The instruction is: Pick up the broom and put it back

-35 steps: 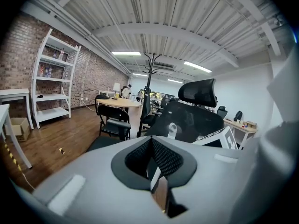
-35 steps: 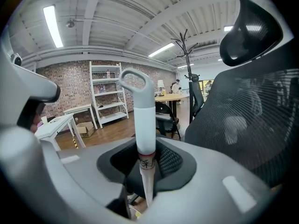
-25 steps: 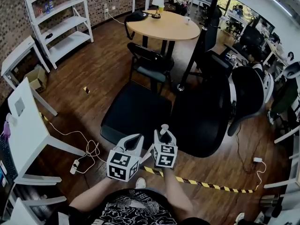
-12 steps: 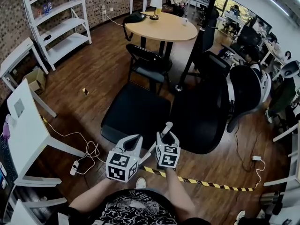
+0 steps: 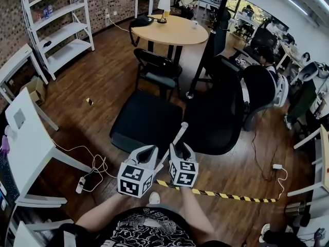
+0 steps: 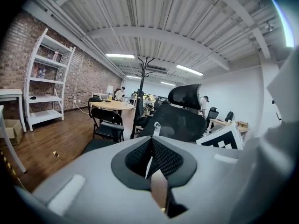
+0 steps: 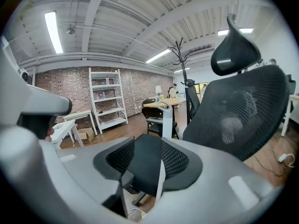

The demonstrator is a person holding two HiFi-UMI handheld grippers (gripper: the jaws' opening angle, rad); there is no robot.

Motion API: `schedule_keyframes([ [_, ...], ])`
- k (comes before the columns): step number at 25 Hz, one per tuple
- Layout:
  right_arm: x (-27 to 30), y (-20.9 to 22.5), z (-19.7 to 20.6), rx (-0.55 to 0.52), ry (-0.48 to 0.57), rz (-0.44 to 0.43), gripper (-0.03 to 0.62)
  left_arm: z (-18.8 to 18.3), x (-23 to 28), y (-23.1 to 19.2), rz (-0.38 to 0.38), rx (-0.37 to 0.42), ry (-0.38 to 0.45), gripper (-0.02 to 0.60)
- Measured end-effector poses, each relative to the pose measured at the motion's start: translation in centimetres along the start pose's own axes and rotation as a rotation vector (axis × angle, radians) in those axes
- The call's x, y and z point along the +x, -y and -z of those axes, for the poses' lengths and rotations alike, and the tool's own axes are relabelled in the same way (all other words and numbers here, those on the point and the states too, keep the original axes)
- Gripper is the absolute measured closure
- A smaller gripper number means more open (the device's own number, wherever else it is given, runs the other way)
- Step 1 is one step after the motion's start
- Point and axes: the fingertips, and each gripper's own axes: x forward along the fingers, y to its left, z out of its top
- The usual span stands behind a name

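Broom (image 5: pixel 179 134) shows only its thin white stick, which pokes up and forward between the two grippers in the head view. Its brush end is hidden under the grippers and the person's arms, so I cannot tell where it is or if it touches the floor. In the left gripper view the broom (image 6: pixel 156 127) shows its top end, with a small hanging hole.

Just ahead of the stick stands a big black office chair (image 5: pixel 221 120). It is very near and fills much of the right gripper view. A folding chair (image 5: pixel 157 68) and a round table (image 5: pixel 172 30) stand farther off behind it. To the left, a white desk (image 5: pixel 28 138) is cut off by the picture's edge. Loose cables (image 5: pixel 95 163) lie on the wood floor (image 5: pixel 97 81) beside it. Open floor lies to the left front, between the desk and the chairs. Striped tape (image 5: pixel 221 195) runs across the floor just in front of the person's body.

Both forearms come up from the bottom edge, side by side. The left gripper (image 5: pixel 148 152) and the right gripper (image 5: pixel 180 147) sit close together, pointing forward and a bit down. The left gripper's pads are squeezed tight on the stick. The right gripper's jaws have just been opening and now stand wide. The stick runs between them, beside one pad, and is not pinched.
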Motion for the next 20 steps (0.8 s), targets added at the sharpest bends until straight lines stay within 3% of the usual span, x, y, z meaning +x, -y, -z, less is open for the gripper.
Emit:
schedule_keyframes([
  [20,-16.9,-11.0,-1.6,-0.060,0.189,-0.014,0.534,3.1,-13.0,3.8,0.036,0.012,0.062,0.577],
])
